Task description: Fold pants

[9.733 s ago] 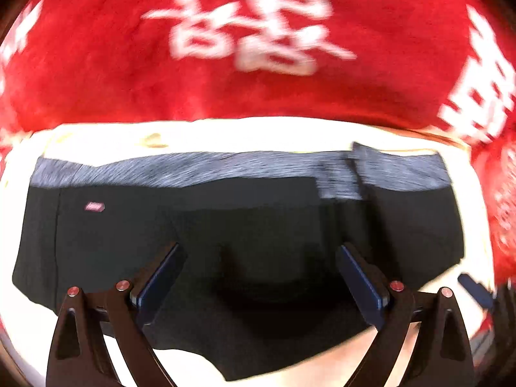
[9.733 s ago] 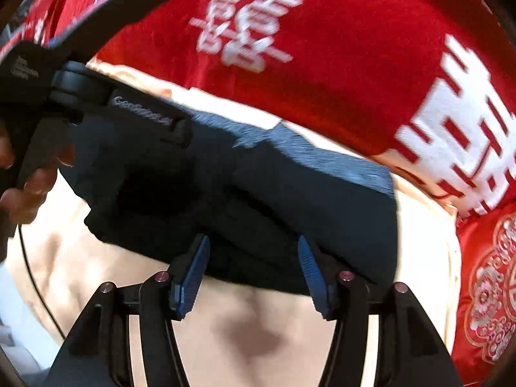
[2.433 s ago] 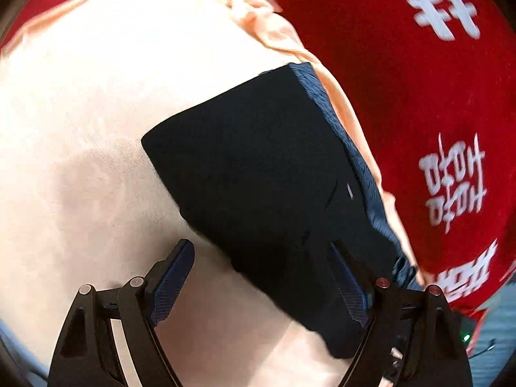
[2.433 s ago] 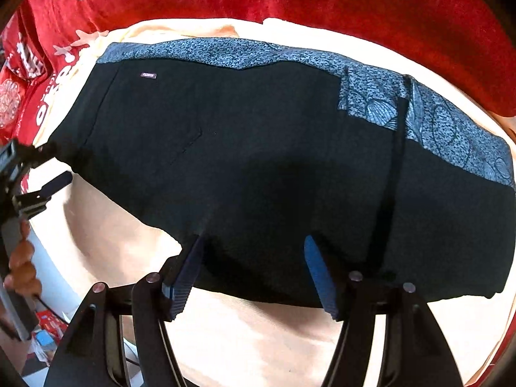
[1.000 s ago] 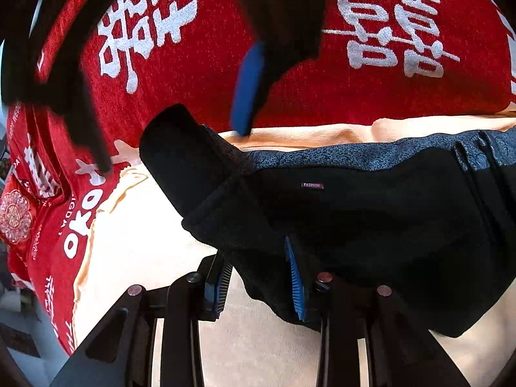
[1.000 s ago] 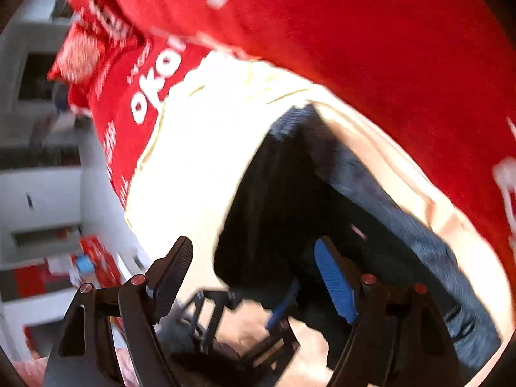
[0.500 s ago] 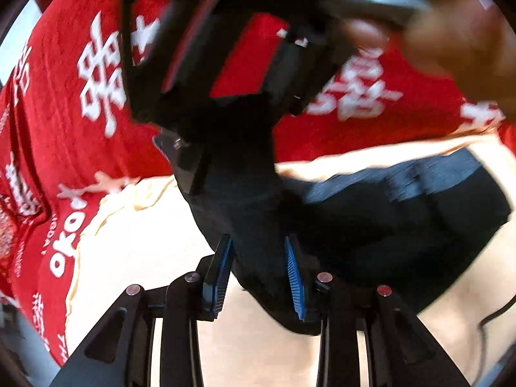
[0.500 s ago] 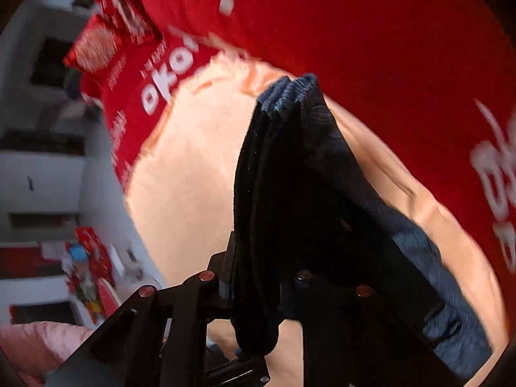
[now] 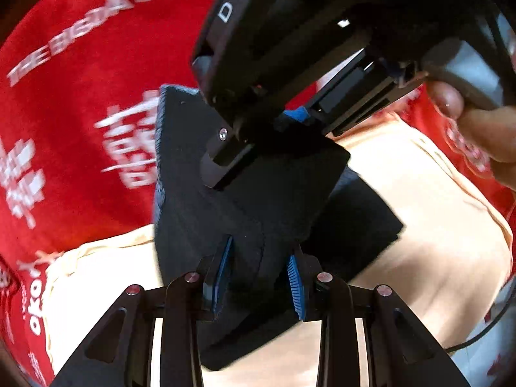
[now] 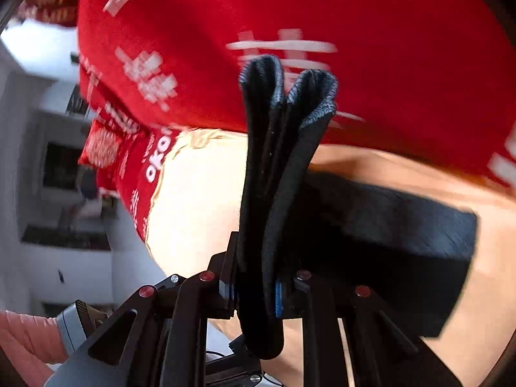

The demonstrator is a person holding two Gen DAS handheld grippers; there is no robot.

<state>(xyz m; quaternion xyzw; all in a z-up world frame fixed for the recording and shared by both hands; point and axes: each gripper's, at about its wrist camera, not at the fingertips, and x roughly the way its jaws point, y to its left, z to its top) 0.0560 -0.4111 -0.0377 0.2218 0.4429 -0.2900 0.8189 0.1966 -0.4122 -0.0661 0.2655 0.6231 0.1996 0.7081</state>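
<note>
Both hand-held grippers, left point(image 9: 259, 277) and right point(image 10: 254, 290), pinch the pants point(image 9: 251, 193) edge.

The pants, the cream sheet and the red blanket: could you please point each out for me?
pants point(image 10: 274, 167): right wrist view, on the lifted folded layers.
cream sheet point(image 9: 419, 200): left wrist view, on a bare patch.
red blanket point(image 10: 387, 25): right wrist view, on plain red fabric.

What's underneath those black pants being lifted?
Under the lifted end of the black pants lies a peach sheet, with red blanket beyond. The part directly under the pants stays hidden.
</note>
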